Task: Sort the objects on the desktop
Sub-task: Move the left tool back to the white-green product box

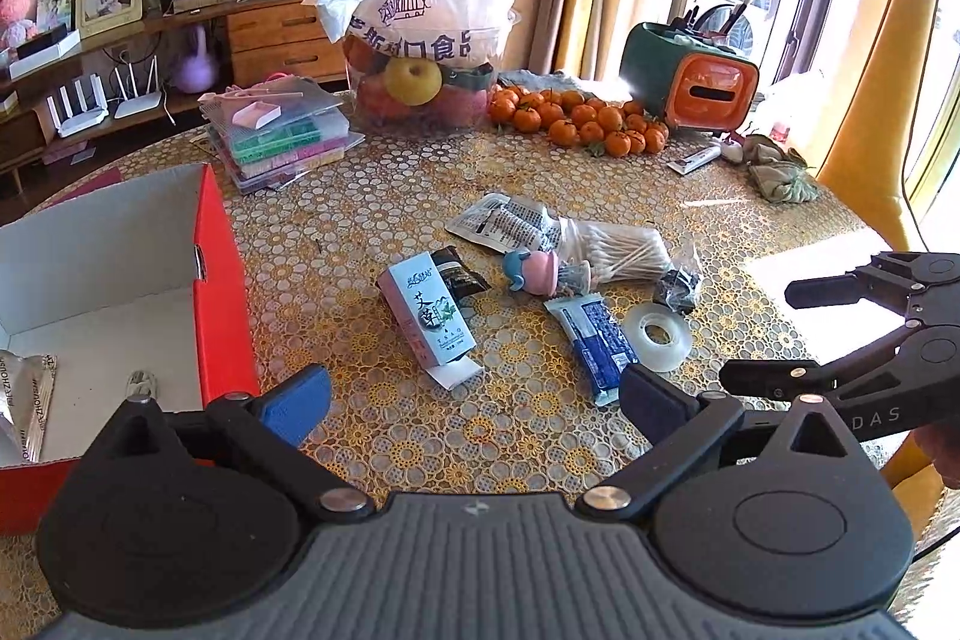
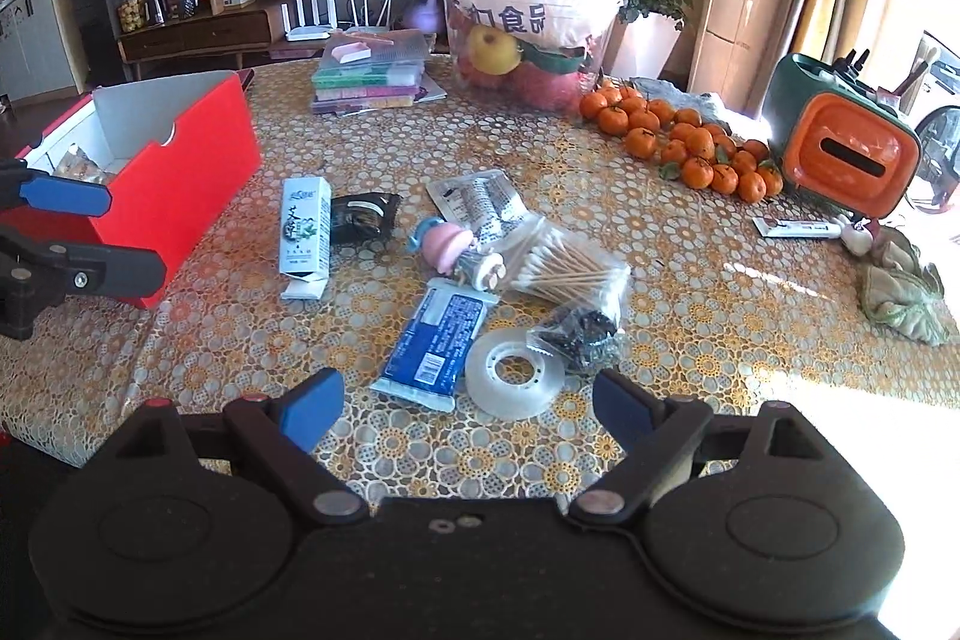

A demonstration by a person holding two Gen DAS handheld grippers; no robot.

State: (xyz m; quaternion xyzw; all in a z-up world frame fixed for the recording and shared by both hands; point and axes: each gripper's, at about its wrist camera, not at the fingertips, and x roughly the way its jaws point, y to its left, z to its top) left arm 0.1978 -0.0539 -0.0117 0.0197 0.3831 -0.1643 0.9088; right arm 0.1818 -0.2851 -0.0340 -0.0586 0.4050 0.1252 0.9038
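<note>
Between picks, we judge: both grippers hover over counter point(image 2: 690, 280), nothing held. Left gripper point(image 1: 474, 400) jaws spread wide, empty; right gripper point(image 2: 468, 409) jaws equally wide, empty. Clear plastic tape roll point(image 2: 515, 381) just ahead between right jaws; blue foil packet point(image 2: 437, 343) beside it. Open red cardboard box point(image 1: 222, 280), some items inside, left of left jaws. Next we lower right jaws around roll, close.

Left claw point(image 1: 474, 403): black linkage, blue fingertips point(image 1: 300, 403), silver pivot screws; right claw point(image 2: 468, 409) matches
</note>
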